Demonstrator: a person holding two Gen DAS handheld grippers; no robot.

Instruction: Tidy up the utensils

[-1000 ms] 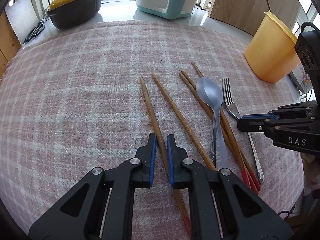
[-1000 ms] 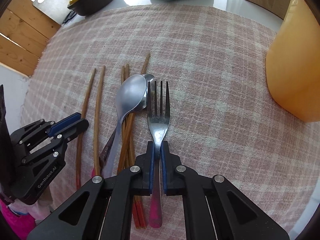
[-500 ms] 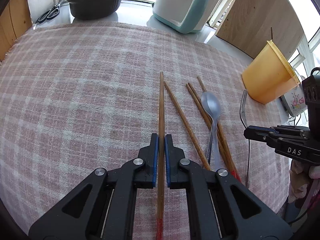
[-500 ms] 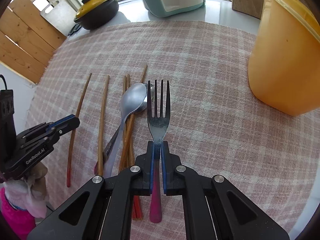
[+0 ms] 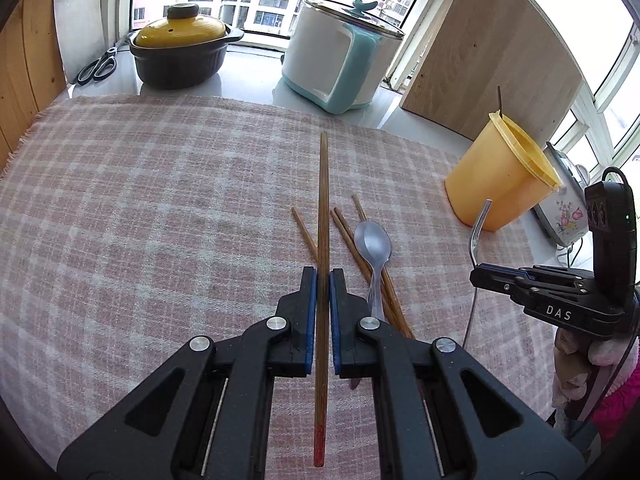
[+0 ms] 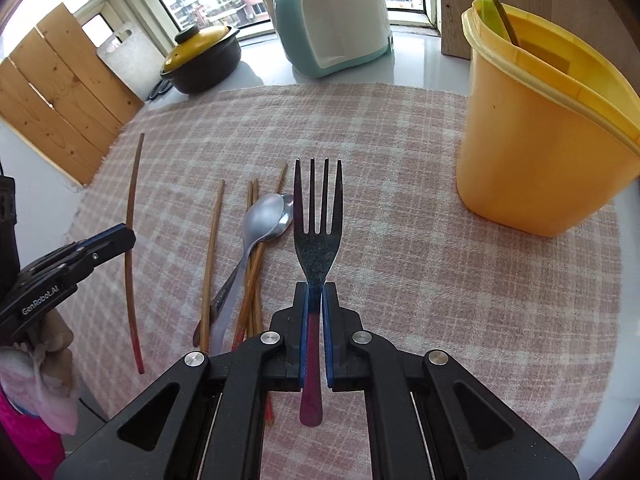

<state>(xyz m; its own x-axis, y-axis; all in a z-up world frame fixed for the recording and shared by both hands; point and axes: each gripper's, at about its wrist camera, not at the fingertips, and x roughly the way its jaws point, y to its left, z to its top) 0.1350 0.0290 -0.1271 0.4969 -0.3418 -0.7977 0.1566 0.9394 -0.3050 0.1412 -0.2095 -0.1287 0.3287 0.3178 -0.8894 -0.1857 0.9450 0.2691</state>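
Centrally, we see one pink checked cloth (image 5: 160, 208) filling both views. At upper centre stands one white-and-teal cooker (image 5: 340, 56); at upper left, one dark pot with a yellow lid (image 5: 180, 52). One yellow container (image 6: 536, 132) occupies the right side. Our left gripper (image 5: 323, 276) is clamped on one chopstick (image 5: 322, 216), held clear of the cloth; it reads "GenRobot.AI" at left in the right view. Our right gripper (image 6: 315, 292) pinches one fork (image 6: 318, 216) by its pink handle and reads "DAS". At centre, we count three chopsticks (image 5: 344, 228) and two spoons (image 6: 264, 216) lying on the cloth.
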